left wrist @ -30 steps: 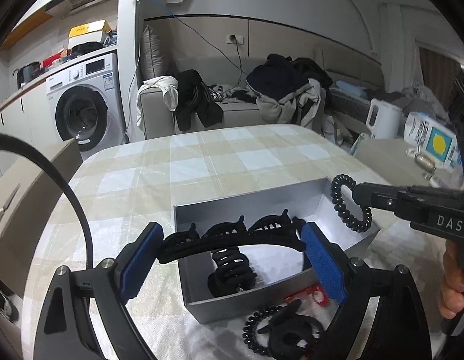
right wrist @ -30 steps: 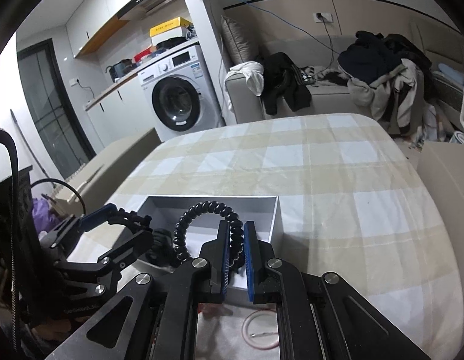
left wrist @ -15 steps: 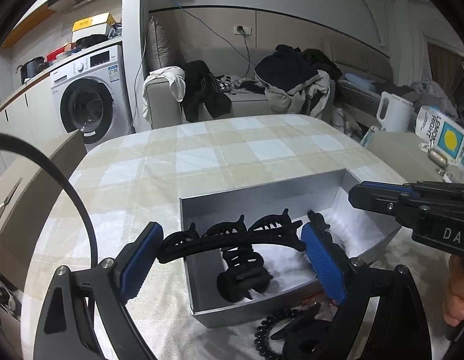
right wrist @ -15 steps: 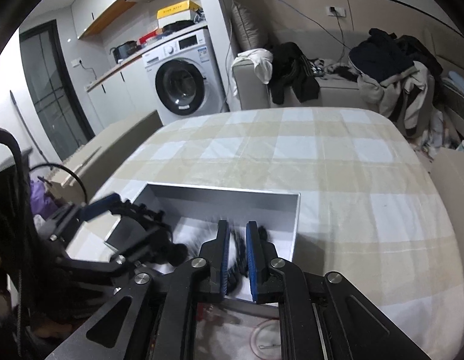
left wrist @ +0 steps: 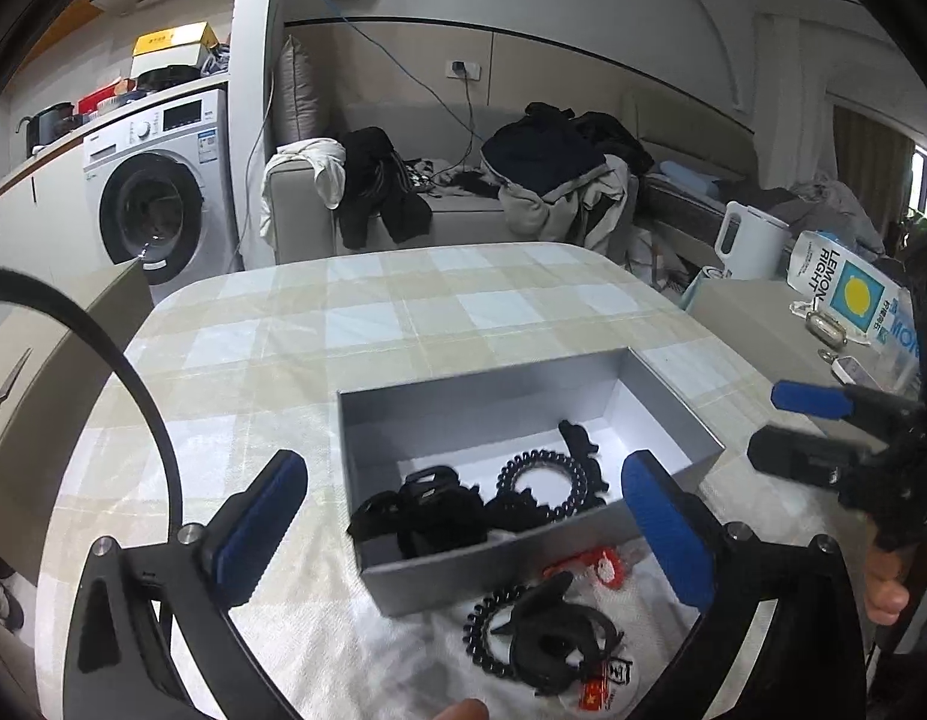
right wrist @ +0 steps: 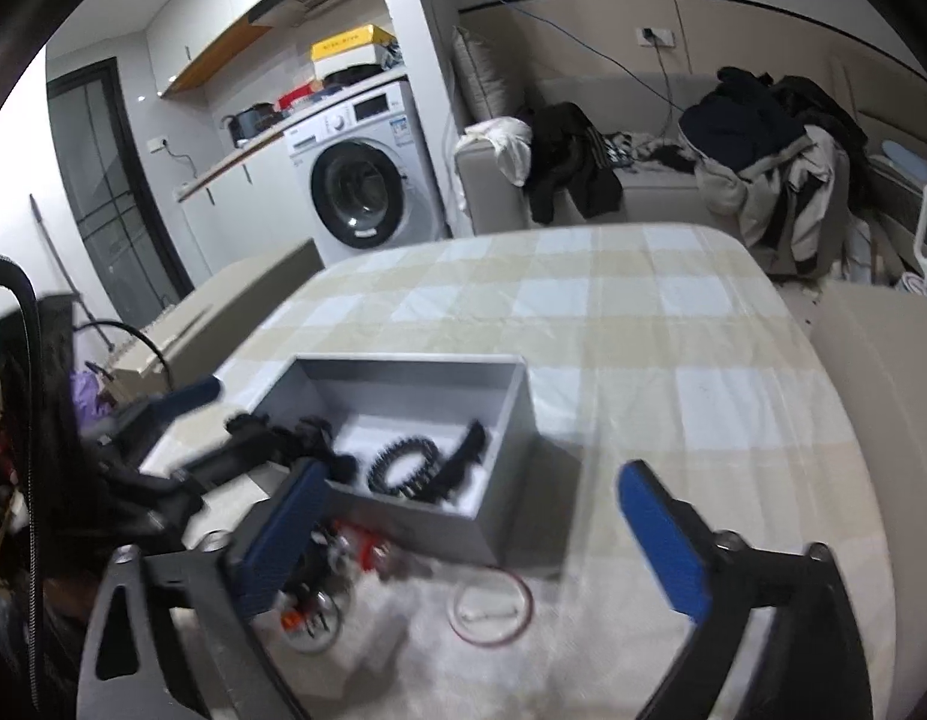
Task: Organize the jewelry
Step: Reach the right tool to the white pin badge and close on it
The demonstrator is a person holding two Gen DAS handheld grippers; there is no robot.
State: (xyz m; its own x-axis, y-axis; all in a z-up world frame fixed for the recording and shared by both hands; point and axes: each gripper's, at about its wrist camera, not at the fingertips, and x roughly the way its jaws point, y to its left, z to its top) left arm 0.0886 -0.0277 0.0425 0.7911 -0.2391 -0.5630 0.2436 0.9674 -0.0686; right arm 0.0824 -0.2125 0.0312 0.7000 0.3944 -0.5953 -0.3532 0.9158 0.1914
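Both grippers are empty, fingers spread wide. The left gripper (left wrist: 463, 516) hangs low over the near edge of the grey box (left wrist: 493, 408), its blue fingers (left wrist: 259, 528) straddling the near wall, so the box contents sit directly between and just beyond them. In there lie a black claw clip (left wrist: 421, 510) toward the left finger, a coil hair tie (left wrist: 544, 480) about midway, and a darker clip (left wrist: 577, 438) past the tie toward the right finger. That heap reads as pieces already sorted, which would explain why the fingers are wide with nothing in them. The right gripper (right wrist: 469, 534) is off to the box's right; from its own camera the box (right wrist: 403, 372) lies ahead and nearer its left finger (right wrist: 283, 534). Loose pieces not yet boxed rest on a white cloth (left wrist: 355, 648) on the checked desk (left wrist: 403, 312), below the left fingers and short of the box: another coil tie (left wrist: 487, 630), a black clip (left wrist: 553, 630) overlapping it, and a red item (left wrist: 601, 564) touching the box's front wall. In the right view a thin ring (right wrist: 493, 606) lies between the fingers, though blur hides its detail. My guess is the open fingers are ready for one of these next.
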